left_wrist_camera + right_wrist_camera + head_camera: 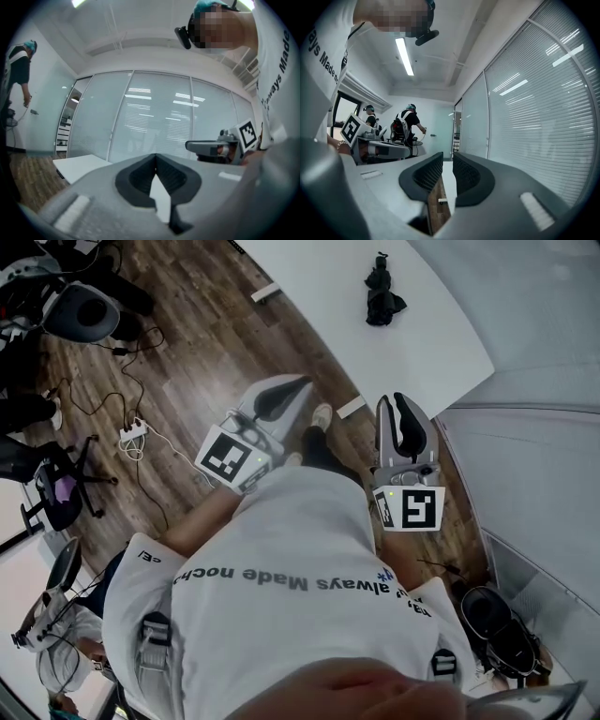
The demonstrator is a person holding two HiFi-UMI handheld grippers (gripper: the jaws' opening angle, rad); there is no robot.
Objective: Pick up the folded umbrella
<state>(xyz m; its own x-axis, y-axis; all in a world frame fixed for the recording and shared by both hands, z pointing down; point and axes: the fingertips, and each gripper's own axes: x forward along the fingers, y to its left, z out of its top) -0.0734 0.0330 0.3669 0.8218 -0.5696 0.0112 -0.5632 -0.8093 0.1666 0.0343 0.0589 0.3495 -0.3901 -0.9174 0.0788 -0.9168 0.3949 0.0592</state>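
1. At the far left of the head view, a black office chair (58, 486) stands on the wooden floor (202, 352). A white power strip (132, 432) with trailing cables lies just beyond it.
2. The left gripper (298, 386) is held level in front of the person's white shirt (281, 587), out over the floor. In the left gripper view its jaws (155, 157) are closed, the dark pads meeting at the tips with nothing between them.
3. The folded umbrella (382, 292), black and bundled, lies on the white table (422, 348) at the top of the head view. It is well apart from both grippers and nothing touches it.
4. The right gripper (398, 405) is also level, beside the left one and near the table's closest corner. In the right gripper view its jaws (446, 162) are drawn together and empty; only floor and table edge show beyond them.
5. At the lower right, a black bag (502, 624) sits on the floor.
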